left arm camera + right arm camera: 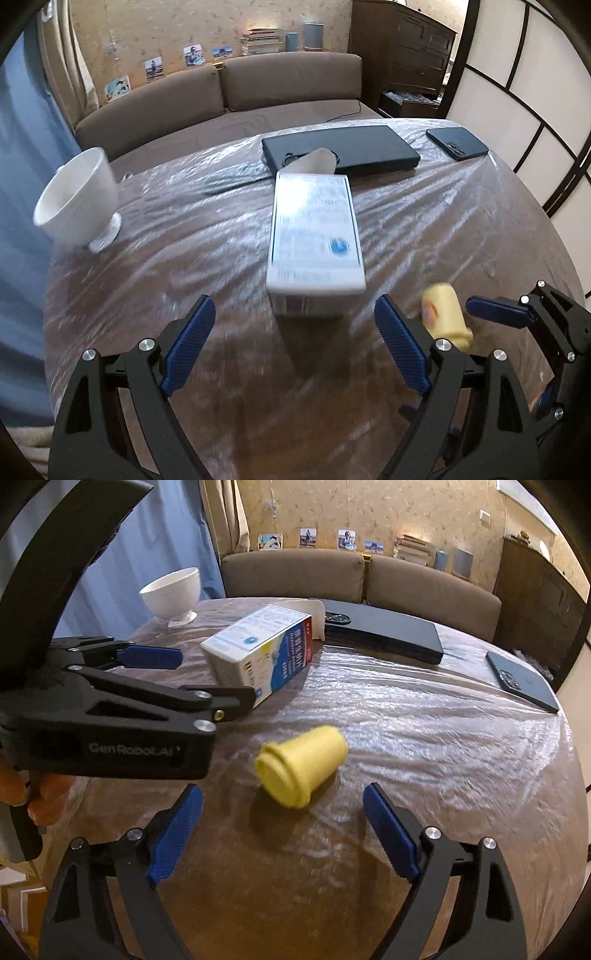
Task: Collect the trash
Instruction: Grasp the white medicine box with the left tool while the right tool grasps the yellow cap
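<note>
A white and blue milk carton [316,236] lies on its side in the middle of the plastic-covered table [184,236], its open top toward the far edge. My left gripper [295,332] is open, just short of the carton's near end. A small yellow cup [301,766] lies on its side, lid toward me. My right gripper [282,819] is open with the cup just ahead between the fingers. In the left wrist view the cup [445,314] lies to the right with the right gripper's blue fingertip [495,312] beside it. The carton also shows in the right wrist view [258,650], with the left gripper [184,679] in front of it.
A white footed bowl [79,199] stands at the table's left edge. A black flat case [340,149] and a dark phone [458,142] lie at the far side. A brown sofa [258,92] is behind the table, and a screen [517,92] stands at the right.
</note>
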The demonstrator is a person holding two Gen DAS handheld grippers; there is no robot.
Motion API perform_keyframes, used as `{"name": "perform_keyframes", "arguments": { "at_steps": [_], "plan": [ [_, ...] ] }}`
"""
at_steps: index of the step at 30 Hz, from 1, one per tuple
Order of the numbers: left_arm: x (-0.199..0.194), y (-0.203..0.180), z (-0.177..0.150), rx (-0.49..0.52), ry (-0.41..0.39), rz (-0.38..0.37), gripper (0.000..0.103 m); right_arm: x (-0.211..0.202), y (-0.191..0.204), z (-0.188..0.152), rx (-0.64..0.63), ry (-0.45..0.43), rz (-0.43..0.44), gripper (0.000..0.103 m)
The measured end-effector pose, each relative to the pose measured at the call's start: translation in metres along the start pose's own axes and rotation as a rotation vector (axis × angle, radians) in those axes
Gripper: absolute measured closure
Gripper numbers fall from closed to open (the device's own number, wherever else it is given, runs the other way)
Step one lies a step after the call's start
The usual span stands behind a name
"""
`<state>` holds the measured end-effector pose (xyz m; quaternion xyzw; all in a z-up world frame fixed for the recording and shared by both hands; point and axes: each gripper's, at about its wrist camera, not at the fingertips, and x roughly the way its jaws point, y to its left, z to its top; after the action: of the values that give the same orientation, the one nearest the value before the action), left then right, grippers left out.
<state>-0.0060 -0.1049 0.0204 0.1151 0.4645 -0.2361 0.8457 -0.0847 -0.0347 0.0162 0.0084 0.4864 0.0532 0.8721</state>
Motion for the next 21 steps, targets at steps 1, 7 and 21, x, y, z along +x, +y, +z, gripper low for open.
{"name": "perform_keyframes", "arguments": {
  "at_steps": [1, 7, 21],
  "plan": [
    [0.004, 0.002, 0.004, -0.001, -0.001, -0.013, 0.014, 0.001, -0.001, 0.002, -0.005, 0.0, -0.003, 0.02],
    [0.017, 0.009, 0.019, -0.021, 0.01, -0.049, 0.014, 0.01, -0.004, 0.014, -0.034, 0.005, -0.006, 0.026],
    [0.03, 0.003, 0.028, 0.031, 0.026, -0.067, 0.037, 0.01, 0.0, 0.017, -0.084, -0.022, -0.032, 0.053]
  ]
}}
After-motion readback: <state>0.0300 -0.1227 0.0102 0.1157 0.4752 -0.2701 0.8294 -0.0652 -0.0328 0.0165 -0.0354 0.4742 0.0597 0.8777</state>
